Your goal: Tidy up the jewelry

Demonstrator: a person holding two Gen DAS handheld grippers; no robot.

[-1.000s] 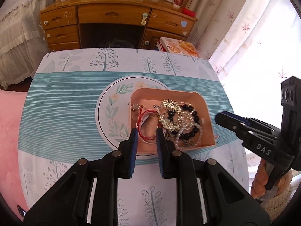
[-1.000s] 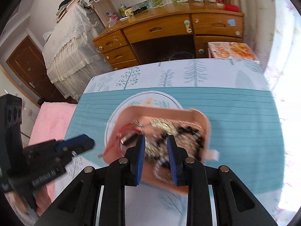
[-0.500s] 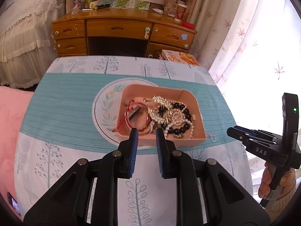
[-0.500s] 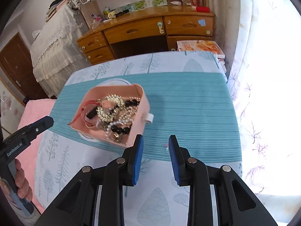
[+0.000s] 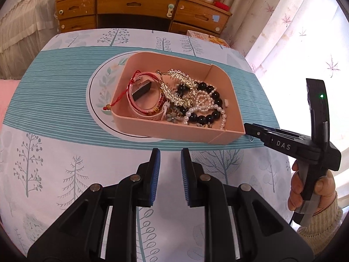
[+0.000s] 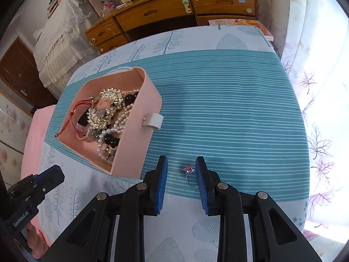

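Two marks can be read: "GenRobot.AI" on the left gripper [image 6: 43,182] at the left edge of the right wrist view, and "DAS" on the right gripper [image 5: 250,131] at the right of the left wrist view. Between them a pink box [image 5: 218,72] sits on the counter [image 5: 54,157], on a leaf-print cloth, holding a red cord bracelet [image 5: 136,87], a gold chain [image 5: 178,87], pearls [image 5: 202,104] and black beads [image 5: 209,115]. Left fingers [image 5: 156,170] stand slightly apart, empty, just short of the box. Right fingers [image 6: 201,179] are apart, with a small ring [image 6: 187,171] lying on the cloth between them, untouched. A wooden desk [image 5: 135,2] stands beyond.
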